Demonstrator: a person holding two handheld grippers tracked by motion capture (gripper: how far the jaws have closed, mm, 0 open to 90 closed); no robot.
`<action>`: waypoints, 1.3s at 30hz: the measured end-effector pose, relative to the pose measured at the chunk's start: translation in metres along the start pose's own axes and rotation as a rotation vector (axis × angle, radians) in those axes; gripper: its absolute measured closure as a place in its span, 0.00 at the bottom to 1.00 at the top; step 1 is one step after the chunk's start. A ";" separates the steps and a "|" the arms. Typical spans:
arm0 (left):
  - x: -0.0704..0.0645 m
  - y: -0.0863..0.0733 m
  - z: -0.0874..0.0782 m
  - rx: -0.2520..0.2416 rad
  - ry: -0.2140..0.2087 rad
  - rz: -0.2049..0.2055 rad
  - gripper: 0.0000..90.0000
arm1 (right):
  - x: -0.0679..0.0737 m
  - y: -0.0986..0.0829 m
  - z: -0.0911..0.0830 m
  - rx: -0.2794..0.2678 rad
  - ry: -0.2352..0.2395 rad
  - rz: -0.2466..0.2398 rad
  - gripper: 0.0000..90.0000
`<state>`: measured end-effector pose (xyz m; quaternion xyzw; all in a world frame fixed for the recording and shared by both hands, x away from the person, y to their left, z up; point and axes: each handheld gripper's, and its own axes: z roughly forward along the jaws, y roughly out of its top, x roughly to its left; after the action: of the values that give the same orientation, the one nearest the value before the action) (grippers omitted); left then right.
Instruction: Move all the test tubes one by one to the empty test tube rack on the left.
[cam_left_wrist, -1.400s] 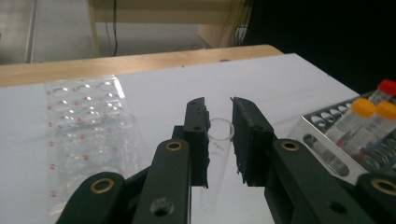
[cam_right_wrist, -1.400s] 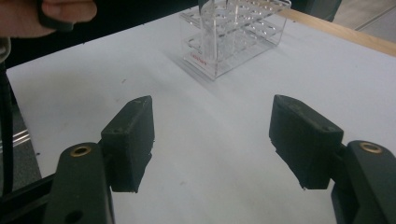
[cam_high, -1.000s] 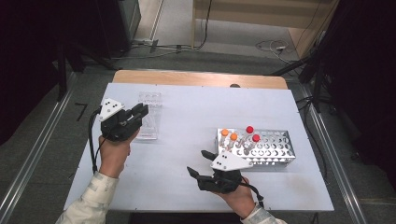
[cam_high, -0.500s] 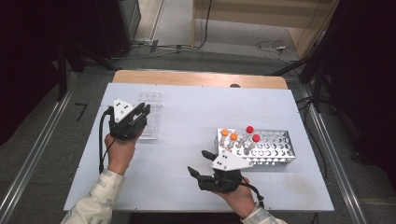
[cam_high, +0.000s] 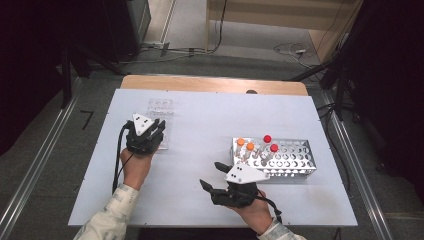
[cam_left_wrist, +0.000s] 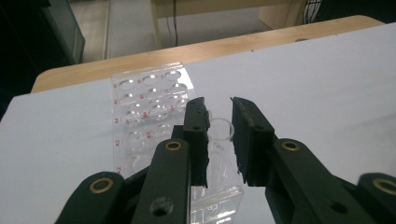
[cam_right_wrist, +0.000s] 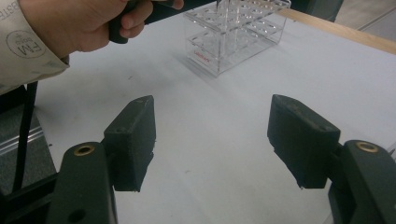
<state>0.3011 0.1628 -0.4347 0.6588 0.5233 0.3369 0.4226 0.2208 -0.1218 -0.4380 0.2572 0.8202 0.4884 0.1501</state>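
Observation:
A clear plastic tube rack (cam_high: 161, 107) stands at the table's left, and my left gripper (cam_high: 156, 128) hangs over its near end. In the left gripper view the rack (cam_left_wrist: 144, 93) holds an uncapped clear tube (cam_left_wrist: 219, 129) upright, and my left gripper (cam_left_wrist: 219, 105) is shut on that tube, one jaw against each side of its rim. My right gripper (cam_high: 210, 176) rests near the front edge, open, left of a metal rack (cam_high: 295, 155). In the right gripper view its jaws (cam_right_wrist: 212, 109) stand wide apart over bare table.
The metal rack carries two orange-capped tubes (cam_high: 245, 144) and two red-capped tubes (cam_high: 270, 143) at its left end. The white table (cam_high: 210, 115) has a wooden strip (cam_high: 215, 84) along its far edge. The right gripper view shows the clear rack (cam_right_wrist: 238, 32) and the other hand (cam_right_wrist: 88, 23).
My left gripper has shifted a little to the right and settled over the near end of the clear rack. The right gripper has stayed where it was.

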 end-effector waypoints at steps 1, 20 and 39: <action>0.000 -0.001 0.000 -0.001 -0.001 -0.006 0.83 | 0.000 0.000 0.000 0.002 0.001 0.004 0.35; 0.000 0.001 -0.026 -0.069 -0.008 -0.108 0.19 | -0.018 -0.009 -0.032 -0.031 -0.076 0.041 0.35; -0.007 -0.001 -0.026 -0.052 -0.009 -0.083 0.17 | -0.075 -0.046 -0.083 -0.011 -0.333 0.147 0.37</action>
<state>0.2765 0.1616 -0.4245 0.6268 0.5391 0.3297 0.4557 0.2292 -0.2422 -0.4390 0.3931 0.7604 0.4531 0.2491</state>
